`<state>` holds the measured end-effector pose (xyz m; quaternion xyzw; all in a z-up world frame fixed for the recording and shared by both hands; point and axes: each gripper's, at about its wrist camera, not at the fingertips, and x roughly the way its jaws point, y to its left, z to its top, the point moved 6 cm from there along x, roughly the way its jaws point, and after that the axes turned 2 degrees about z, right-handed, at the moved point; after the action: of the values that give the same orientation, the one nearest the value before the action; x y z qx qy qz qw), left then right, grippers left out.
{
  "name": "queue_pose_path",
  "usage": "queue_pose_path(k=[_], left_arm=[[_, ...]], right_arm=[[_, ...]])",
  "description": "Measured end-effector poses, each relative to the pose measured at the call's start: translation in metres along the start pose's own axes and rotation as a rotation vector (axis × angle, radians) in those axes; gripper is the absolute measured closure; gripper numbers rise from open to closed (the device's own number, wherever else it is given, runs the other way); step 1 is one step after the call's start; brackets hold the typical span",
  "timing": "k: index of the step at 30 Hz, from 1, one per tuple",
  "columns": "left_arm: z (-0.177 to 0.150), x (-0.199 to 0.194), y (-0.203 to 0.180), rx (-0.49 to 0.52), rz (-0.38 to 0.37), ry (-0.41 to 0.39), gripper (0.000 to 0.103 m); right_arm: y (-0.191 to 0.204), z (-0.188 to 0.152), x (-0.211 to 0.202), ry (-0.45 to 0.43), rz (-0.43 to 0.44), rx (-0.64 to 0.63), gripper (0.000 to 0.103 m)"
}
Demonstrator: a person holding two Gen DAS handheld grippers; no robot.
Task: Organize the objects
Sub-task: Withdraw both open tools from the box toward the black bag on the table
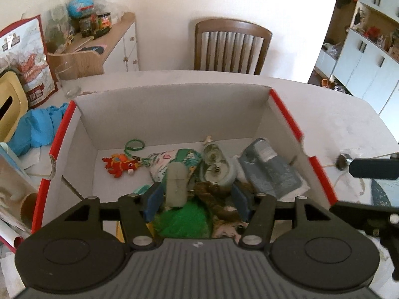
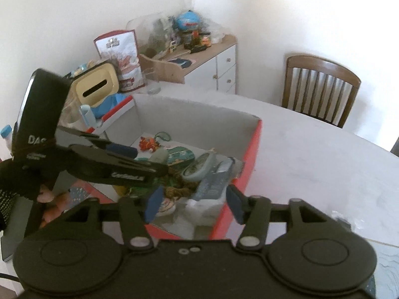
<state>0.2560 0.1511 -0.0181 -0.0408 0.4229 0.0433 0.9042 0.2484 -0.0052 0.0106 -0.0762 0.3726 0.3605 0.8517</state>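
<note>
A red-edged cardboard box sits on the white table and holds several things: a red crab toy, a pale grey case, a green fluffy thing, a brown rope toy, a grey sponge-like pad and a glass bottle. My left gripper is open and empty above the box's near side. My right gripper is open and empty over the box's near right corner. The left gripper shows in the right wrist view, reaching over the box.
A blue cloth, a yellow tissue box and a snack bag lie left of the box. A drinking glass stands behind it. A wooden chair stands at the far table edge. A cluttered sideboard is at the back left.
</note>
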Motion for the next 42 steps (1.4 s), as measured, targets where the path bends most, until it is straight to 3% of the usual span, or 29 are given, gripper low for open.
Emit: queue_pose_path(k=[3, 12, 15, 17, 27, 34, 42], left_arm=[[0.000, -0.009, -0.011, 0.012, -0.004, -0.014, 0.035], [0.005, -0.035, -0.055, 0.042, -0.030, -0.055, 0.029], [0.006, -0.042, -0.074, 0.068, -0.026, -0.073, 0.020], [0.007, -0.047, -0.087, 0.082, -0.032, -0.088, 0.020], [0.006, -0.042, -0.151, 0.137, -0.048, -0.100, 0.014], [0.001, -0.022, -0.192, 0.151, -0.082, -0.075, 0.004], [0.004, 0.011, -0.232, 0.135, -0.097, -0.073, 0.001]], right_arm=[[-0.010, -0.002, -0.012, -0.018, -0.003, 0.018, 0.038], [-0.038, -0.010, -0.044, -0.064, -0.012, 0.049, 0.020], [-0.050, -0.014, -0.054, -0.076, -0.006, 0.064, 0.016], [-0.059, -0.018, -0.060, -0.083, -0.011, 0.068, 0.014], [-0.113, -0.044, -0.086, -0.082, -0.030, 0.097, 0.008], [-0.155, -0.065, -0.095, -0.060, -0.066, 0.116, 0.007], [-0.196, -0.087, -0.097, -0.046, -0.118, 0.126, 0.007]])
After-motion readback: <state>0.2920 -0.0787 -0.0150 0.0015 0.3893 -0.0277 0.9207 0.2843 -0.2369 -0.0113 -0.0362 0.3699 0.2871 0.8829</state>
